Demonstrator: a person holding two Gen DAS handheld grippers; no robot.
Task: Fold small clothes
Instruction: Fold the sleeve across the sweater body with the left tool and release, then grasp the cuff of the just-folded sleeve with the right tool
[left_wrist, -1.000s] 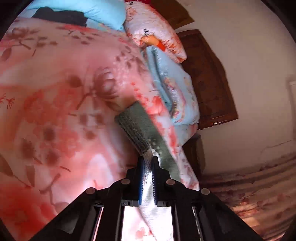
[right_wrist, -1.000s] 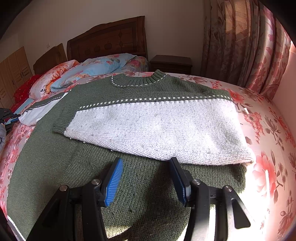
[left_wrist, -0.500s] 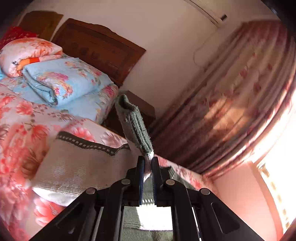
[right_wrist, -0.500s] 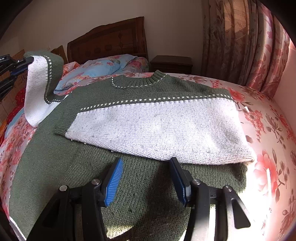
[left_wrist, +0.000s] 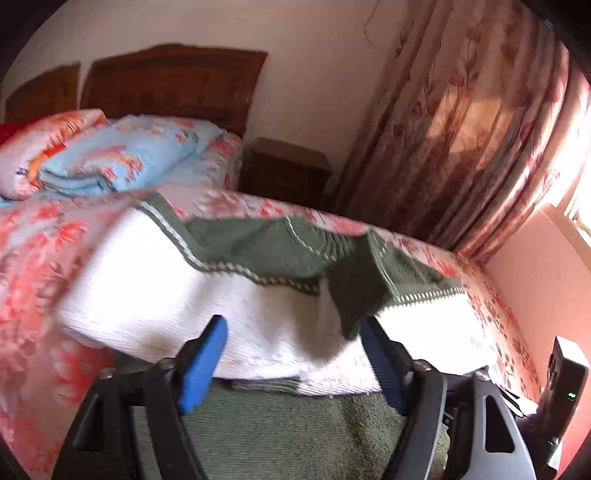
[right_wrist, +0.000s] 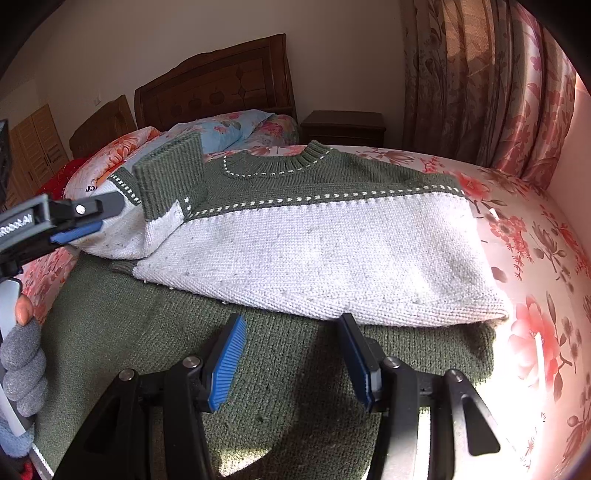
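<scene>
Sweater (right_wrist: 332, 251) lies under both grippers' wide, empty fingers; left gripper (right_wrist: 86, 221) partly reads "Robot.AI".

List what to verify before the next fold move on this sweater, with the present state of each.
1. Left gripper free of cloth: ok. Its jaws stand open with nothing pinched.
2. Left sleeve cuff lying flat on the sweater: not ok. It stands up off the chest.
3. Right gripper empty: ok. It is open above the green lower half, with nothing between its pads.
4. Other sleeve folded flat across the chest: ok.
5. Green lower half smooth for the next fold: cannot tell. The near edge is hidden behind the right gripper.
6. Sweater fully on the bed cover: ok on the sides in view.
</scene>
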